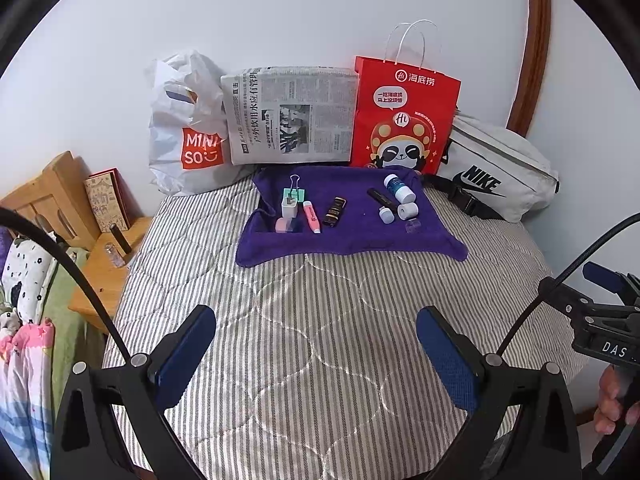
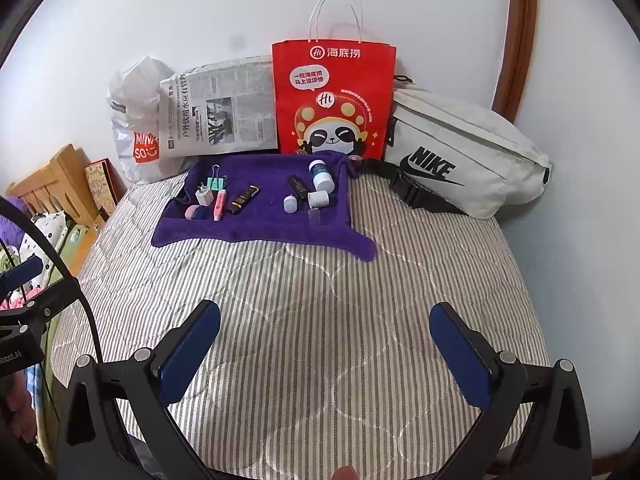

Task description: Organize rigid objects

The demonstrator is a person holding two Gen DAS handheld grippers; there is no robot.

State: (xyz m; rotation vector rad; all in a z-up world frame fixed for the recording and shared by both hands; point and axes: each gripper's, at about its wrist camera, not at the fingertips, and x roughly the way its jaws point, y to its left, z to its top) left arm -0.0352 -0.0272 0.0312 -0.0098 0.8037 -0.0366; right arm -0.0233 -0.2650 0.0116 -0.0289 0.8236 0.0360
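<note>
A purple towel (image 1: 352, 236) (image 2: 256, 224) lies at the far end of the striped bed. Its left part holds a green binder clip (image 1: 294, 193), a white charger plug (image 1: 289, 207), a pink eraser (image 1: 283, 225), a pink highlighter (image 1: 311, 217) and a black-and-gold tube (image 1: 334, 211). On its right part are a black stick (image 2: 298, 186), a white-and-blue bottle (image 2: 321, 175), two small white caps (image 2: 291, 204) (image 2: 319, 199) and a clear little box (image 2: 315, 216). My left gripper (image 1: 316, 314) and right gripper (image 2: 326, 309) hover open over the quilt, well short of the towel, holding nothing.
Against the wall stand a white Miniso bag (image 1: 188, 132), a folded newspaper (image 1: 292, 116), a red paper bag (image 1: 404, 116) and a white Nike waist bag (image 1: 496, 168). A wooden nightstand (image 1: 104, 280) with small items sits left of the bed. Striped quilt (image 2: 320, 288) stretches between grippers and towel.
</note>
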